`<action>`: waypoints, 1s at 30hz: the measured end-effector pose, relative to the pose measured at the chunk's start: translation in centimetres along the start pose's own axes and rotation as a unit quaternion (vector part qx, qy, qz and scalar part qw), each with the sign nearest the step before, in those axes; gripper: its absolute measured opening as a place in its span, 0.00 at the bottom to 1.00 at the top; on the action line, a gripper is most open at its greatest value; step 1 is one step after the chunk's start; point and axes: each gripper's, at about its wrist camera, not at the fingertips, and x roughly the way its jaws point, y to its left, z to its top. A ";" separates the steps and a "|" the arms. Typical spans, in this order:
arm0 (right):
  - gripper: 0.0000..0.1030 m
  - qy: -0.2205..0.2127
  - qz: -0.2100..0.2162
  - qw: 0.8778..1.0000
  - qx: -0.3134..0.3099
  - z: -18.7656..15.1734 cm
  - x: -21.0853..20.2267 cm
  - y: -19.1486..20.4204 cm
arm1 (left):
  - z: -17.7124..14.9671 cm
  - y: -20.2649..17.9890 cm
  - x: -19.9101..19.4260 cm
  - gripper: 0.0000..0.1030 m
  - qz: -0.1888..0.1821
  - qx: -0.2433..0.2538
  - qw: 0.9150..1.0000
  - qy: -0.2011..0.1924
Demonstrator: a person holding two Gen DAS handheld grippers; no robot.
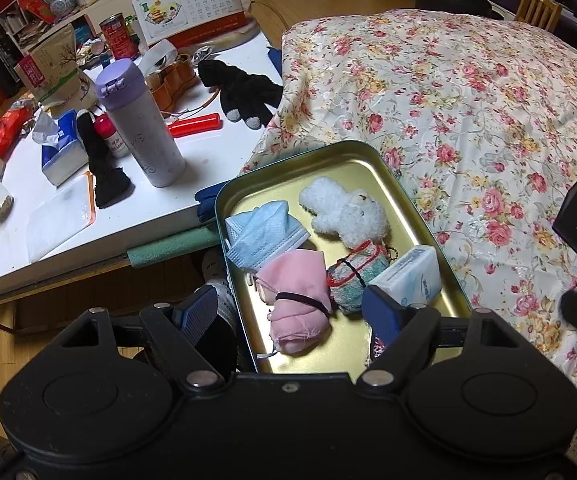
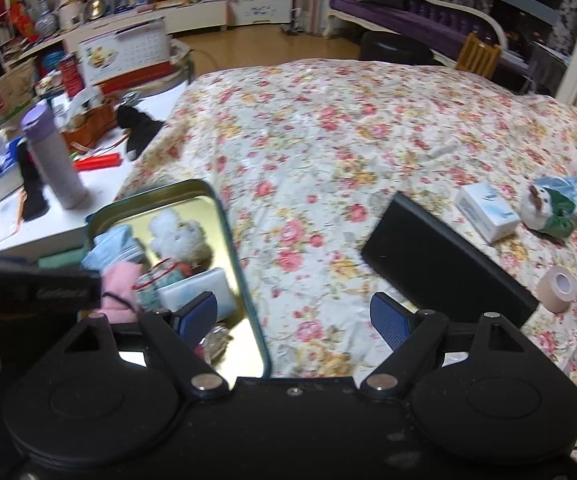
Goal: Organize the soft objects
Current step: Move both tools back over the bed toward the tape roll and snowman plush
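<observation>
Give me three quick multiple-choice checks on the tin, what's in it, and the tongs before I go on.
1. Where does the white teddy lie?
A. in the tin
B. on the white table
C. on the floor

2. What colour is the rolled cloth in the tin?
A. green
B. pink
C. black

3. How do the left tongs stand?
A. shut on the face mask
B. shut on the teddy
C. open, holding nothing

Answers: 1 A, the teddy rests on the tin's gold bottom beside the face mask. 2 B, it is pink with a black band around it. 3 C, both blue pads stand apart with nothing pressed between them.
</observation>
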 end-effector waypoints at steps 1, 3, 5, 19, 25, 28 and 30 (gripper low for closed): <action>0.80 0.000 -0.005 1.000 0.008 0.1 0.1 -0.6 | 0.0 -0.2 -0.1 0.74 -0.001 0.002 1.000 -0.001; 0.80 -0.002 -0.016 1.000 0.025 0.4 0.3 -1.9 | 0.1 -0.5 -0.2 0.74 -0.002 0.006 1.000 -0.002; 0.80 -0.004 -0.030 0.999 0.039 0.7 0.3 -3.3 | 0.2 -0.9 -0.3 0.74 -0.004 0.011 1.000 -0.004; 0.80 -0.026 -0.128 0.980 0.148 2.5 0.4 -14.7 | 1.0 -4.7 -1.2 0.74 -0.012 0.051 0.999 -0.015; 0.80 -0.028 -0.164 0.971 0.170 2.5 1.2 -18.6 | 1.5 -6.7 -1.6 0.74 -0.018 0.069 0.997 -0.018; 0.80 -0.026 -0.177 0.967 0.179 2.5 1.8 -20.6 | 1.8 -7.7 -1.8 0.74 -0.021 0.078 0.997 -0.021; 0.80 -0.021 -0.182 0.965 0.188 2.5 2.5 -22.0 | 2.0 -8.3 -2.0 0.74 -0.023 0.083 0.996 -0.022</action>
